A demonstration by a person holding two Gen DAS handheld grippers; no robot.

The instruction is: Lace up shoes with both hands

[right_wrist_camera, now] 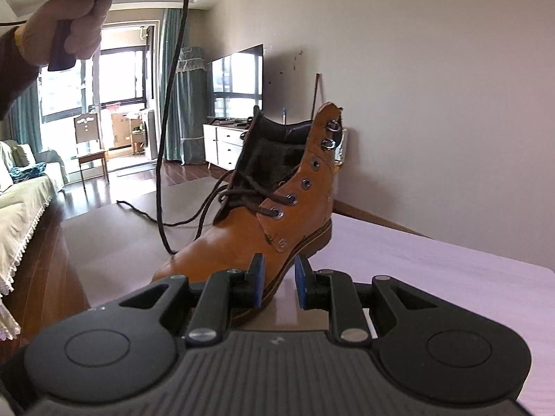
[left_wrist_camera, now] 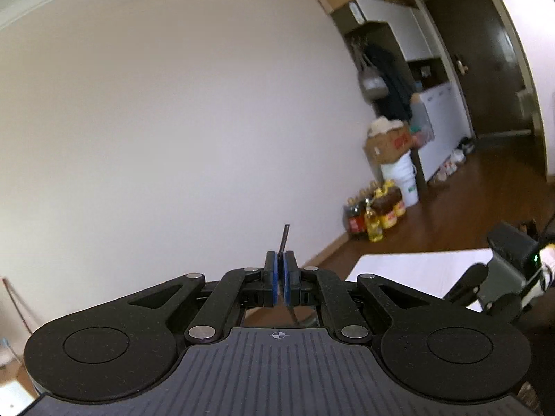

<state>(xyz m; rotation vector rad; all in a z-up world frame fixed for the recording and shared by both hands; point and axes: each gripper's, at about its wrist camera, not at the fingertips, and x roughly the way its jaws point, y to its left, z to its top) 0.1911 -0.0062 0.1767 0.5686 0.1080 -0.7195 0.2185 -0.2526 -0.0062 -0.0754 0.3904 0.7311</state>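
A tan leather boot (right_wrist_camera: 249, 239) stands upright on the white table (right_wrist_camera: 433, 277), toe toward the left, its lower eyelets laced with a dark brown lace (right_wrist_camera: 173, 79). That lace rises steeply to the upper left, where a hand (right_wrist_camera: 76, 17) holds my left gripper high above the table. In the left wrist view my left gripper (left_wrist_camera: 281, 263) is shut on the lace end (left_wrist_camera: 285, 237), whose tip sticks up past the pads. My right gripper (right_wrist_camera: 279, 277) sits low beside the boot's sole with its jaws a little apart. The sole's edge shows in the gap, and no grip is visible.
A second lace end (right_wrist_camera: 138, 211) trails across the table. Beyond are a sofa (right_wrist_camera: 20, 201), a chair (right_wrist_camera: 90, 145), a television (right_wrist_camera: 239, 79) and a white cabinet (right_wrist_camera: 225, 145). Bottles (left_wrist_camera: 378, 215), boxes (left_wrist_camera: 388, 145) and a dark door (left_wrist_camera: 485, 62) stand along the far wall.
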